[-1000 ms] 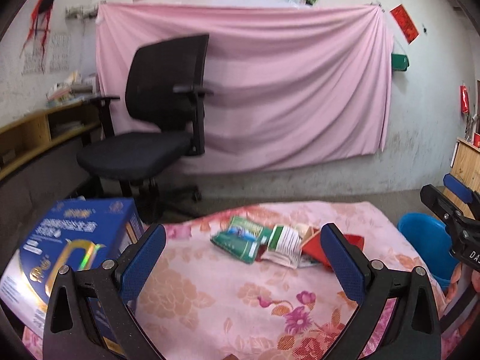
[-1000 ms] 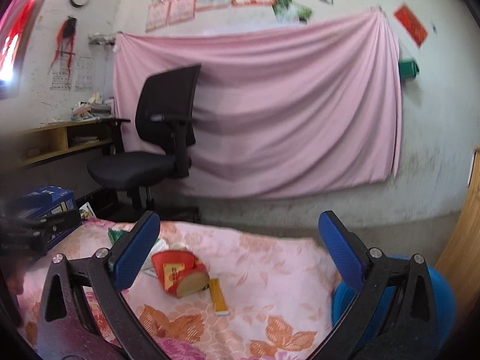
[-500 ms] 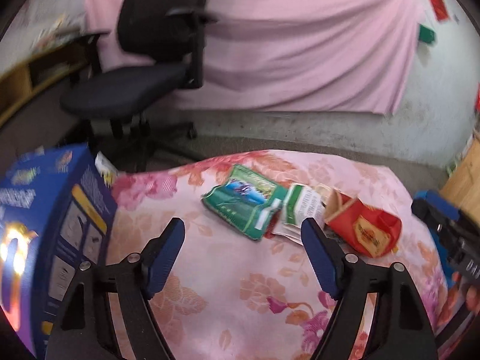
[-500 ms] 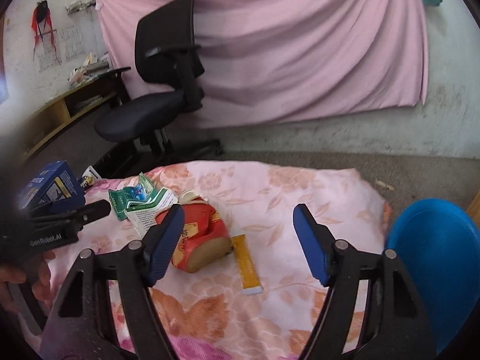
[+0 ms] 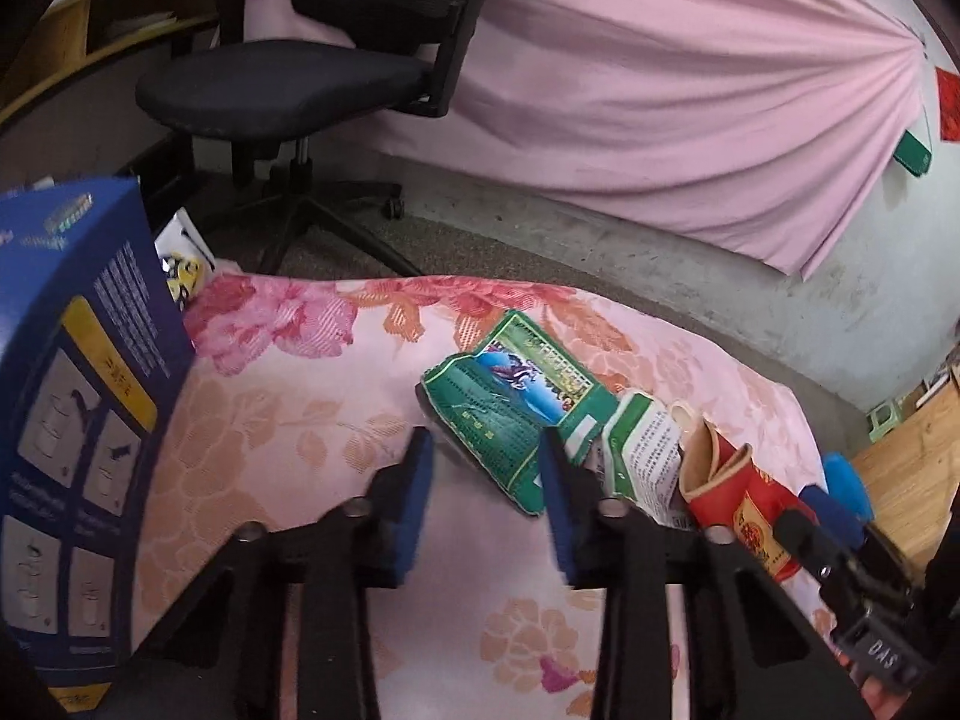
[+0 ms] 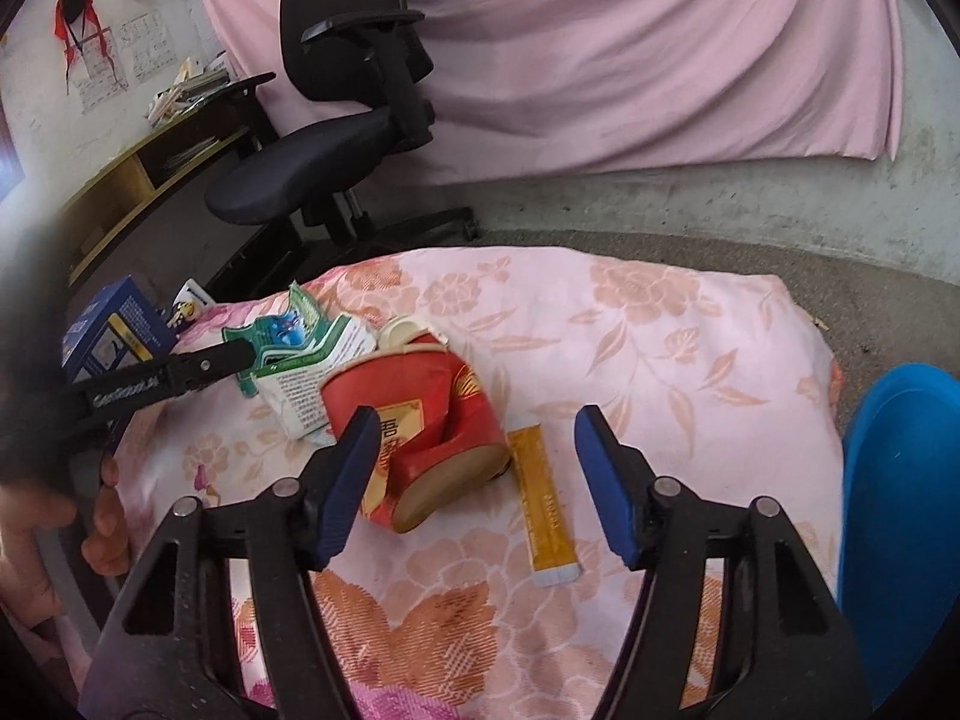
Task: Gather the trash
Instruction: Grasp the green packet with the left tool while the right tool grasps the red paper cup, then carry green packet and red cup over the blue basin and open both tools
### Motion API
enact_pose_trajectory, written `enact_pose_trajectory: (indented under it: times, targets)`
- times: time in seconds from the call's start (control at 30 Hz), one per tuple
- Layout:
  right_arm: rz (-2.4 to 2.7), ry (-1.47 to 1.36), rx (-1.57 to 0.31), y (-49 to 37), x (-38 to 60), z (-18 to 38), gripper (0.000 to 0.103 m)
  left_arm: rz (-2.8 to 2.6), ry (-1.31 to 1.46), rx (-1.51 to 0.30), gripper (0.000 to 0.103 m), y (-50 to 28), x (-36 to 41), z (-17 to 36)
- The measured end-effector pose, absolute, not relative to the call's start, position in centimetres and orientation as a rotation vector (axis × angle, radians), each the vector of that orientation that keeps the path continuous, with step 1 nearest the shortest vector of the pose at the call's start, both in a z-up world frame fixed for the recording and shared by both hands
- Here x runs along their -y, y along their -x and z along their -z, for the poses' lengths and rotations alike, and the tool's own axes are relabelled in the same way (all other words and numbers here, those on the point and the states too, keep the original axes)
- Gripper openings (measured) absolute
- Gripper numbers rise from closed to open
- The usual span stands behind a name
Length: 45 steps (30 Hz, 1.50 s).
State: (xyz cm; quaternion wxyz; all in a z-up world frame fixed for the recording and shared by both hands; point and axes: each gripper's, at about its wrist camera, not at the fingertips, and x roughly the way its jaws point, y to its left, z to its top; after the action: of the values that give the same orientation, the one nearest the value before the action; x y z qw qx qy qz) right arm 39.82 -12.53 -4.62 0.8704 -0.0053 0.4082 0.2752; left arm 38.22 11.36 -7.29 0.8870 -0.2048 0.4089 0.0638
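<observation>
Trash lies on a table under a pink floral cloth (image 5: 282,420). A green wrapper (image 5: 510,408) sits at its middle, with a white-and-green packet (image 5: 645,456) and a crushed red paper cup (image 5: 738,504) to its right. My left gripper (image 5: 486,480) is open but narrowed, and its fingers straddle the green wrapper's near corner. In the right wrist view my right gripper (image 6: 477,468) is open wide, low over the cloth. The red cup (image 6: 420,414) lies by its left finger, and a yellow sachet (image 6: 543,510) lies between the fingers.
A blue carton (image 5: 72,420) stands at the table's left edge. A blue bin (image 6: 900,510) sits beside the table at the right. A black office chair (image 5: 288,78) stands behind the table before a pink wall drape. A hand (image 6: 102,516) holds the left gripper.
Both grippers tilted down and came closer to the trash. The left fingers narrowed to about half their gap around the green wrapper. The right gripper neared the red cup and sachet.
</observation>
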Motion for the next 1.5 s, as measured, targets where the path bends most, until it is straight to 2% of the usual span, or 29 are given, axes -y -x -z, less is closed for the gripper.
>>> enact_pose_trajectory:
  times: [0.1, 0.17, 0.23, 0.37, 0.7, 0.97, 1.2, 1.5]
  targets:
    - [-0.589, 0.013, -0.869, -39.7, 12.3, 4.7, 0.076, -0.122, 0.445, -0.856, 0.008, -38.1, -11.8, 7.1]
    - [-0.605, 0.015, -0.89, -39.7, 12.1, 5.0, 0.064, -0.118, 0.444, -0.854, 0.007, -38.1, -11.9, 7.0]
    - [-0.612, 0.02, -0.901, -39.6, 12.0, 5.1, 0.061, -0.104, 0.44, -0.846, 0.004, -38.0, -11.8, 6.8]
    - [-0.62, 0.034, -0.892, -39.1, 11.9, 4.9, 0.06, -0.08, 0.408, -0.817, 0.0, -37.6, -11.2, 6.2]
    - [-0.605, 0.02, -0.746, -37.0, 13.0, 2.9, 0.06, -0.051, 0.252, -0.658, 0.0, -34.7, -8.2, 3.8]
    - [-0.545, -0.002, -0.515, -33.7, 15.1, 0.1, 0.06, -0.021, 0.091, -0.446, 0.0, -30.6, -4.1, 1.2]
    - [-0.467, 0.01, -0.268, -30.3, 17.1, -2.6, 0.06, -0.017, 0.065, -0.287, 0.0, -28.0, -1.4, -0.8]
    - [-0.345, 0.002, -0.07, -27.2, 21.3, -5.2, 0.06, 0.019, 0.036, -0.118, 0.0, -25.0, 3.3, -3.2]
